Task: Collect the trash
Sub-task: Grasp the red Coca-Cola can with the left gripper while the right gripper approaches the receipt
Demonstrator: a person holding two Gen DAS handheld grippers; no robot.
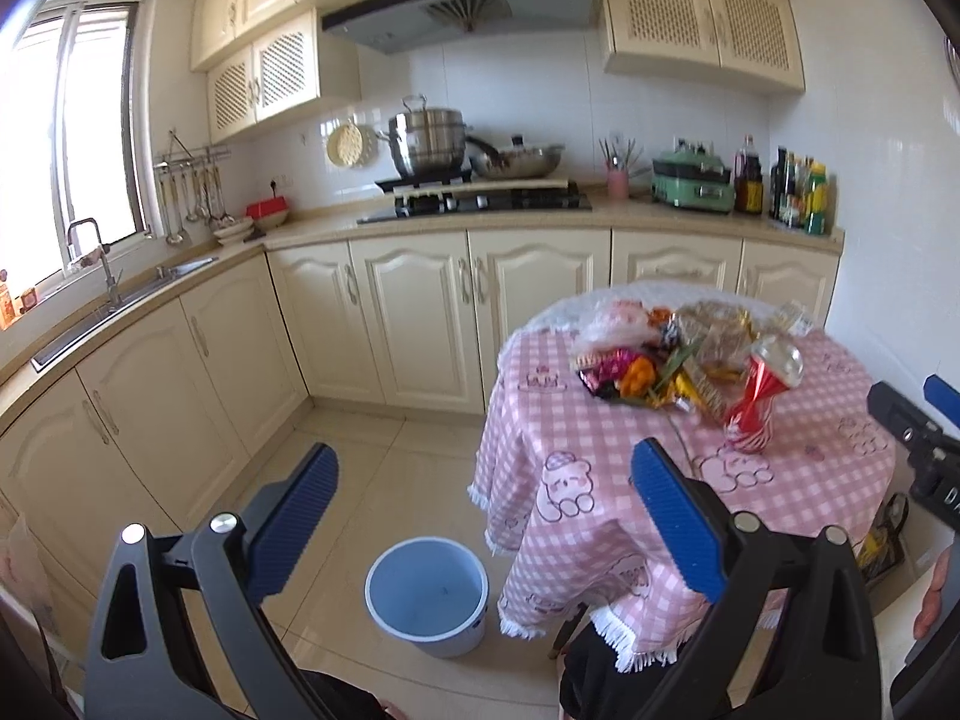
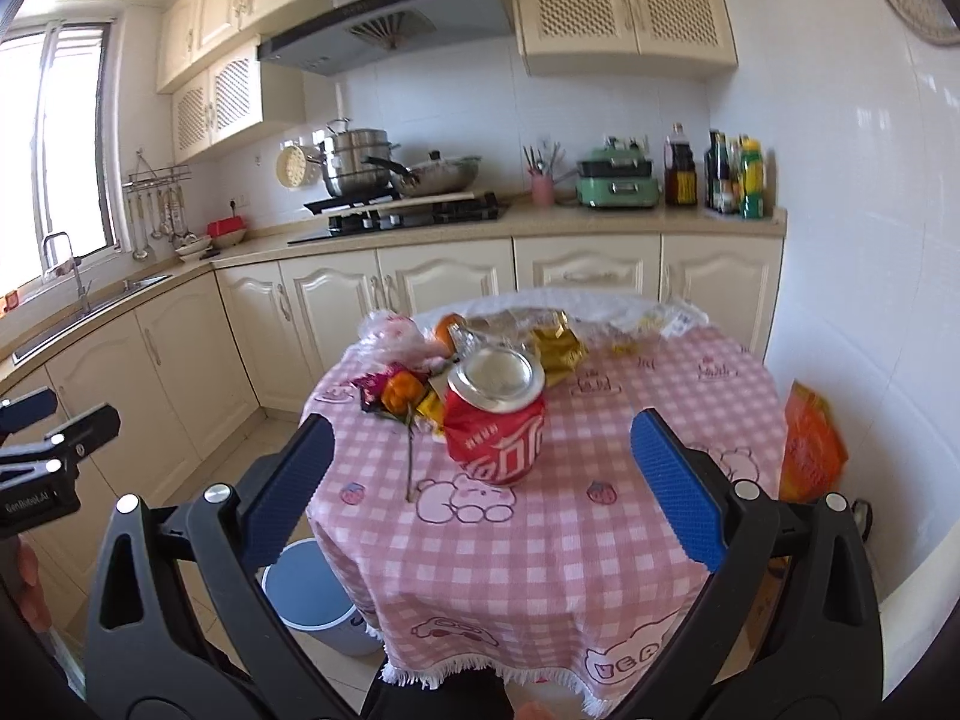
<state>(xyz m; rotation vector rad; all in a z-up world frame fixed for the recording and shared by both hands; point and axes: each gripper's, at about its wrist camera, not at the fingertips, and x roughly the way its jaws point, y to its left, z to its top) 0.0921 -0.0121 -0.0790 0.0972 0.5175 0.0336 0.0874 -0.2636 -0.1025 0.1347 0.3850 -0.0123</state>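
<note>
A crushed red cola can [image 2: 497, 414] stands on the pink checked tablecloth [image 2: 540, 540] of a small round table; it also shows in the left wrist view [image 1: 762, 399]. Behind it lies a pile of wrappers and peel [image 2: 480, 348], also in the left wrist view [image 1: 660, 354]. A blue bin [image 1: 427, 594] stands on the floor left of the table, partly hidden under the cloth in the right wrist view [image 2: 312, 594]. My right gripper [image 2: 480, 468] is open, in front of the can, apart from it. My left gripper [image 1: 480, 498] is open and empty above the floor, over the bin.
Cream kitchen cabinets [image 1: 420, 324] run behind and along the left, with a sink [image 1: 138, 288] and a hob with pots [image 1: 474, 198]. An orange bag [image 2: 810, 444] leans by the white wall right of the table. Tiled floor [image 1: 372, 456] lies between cabinets and table.
</note>
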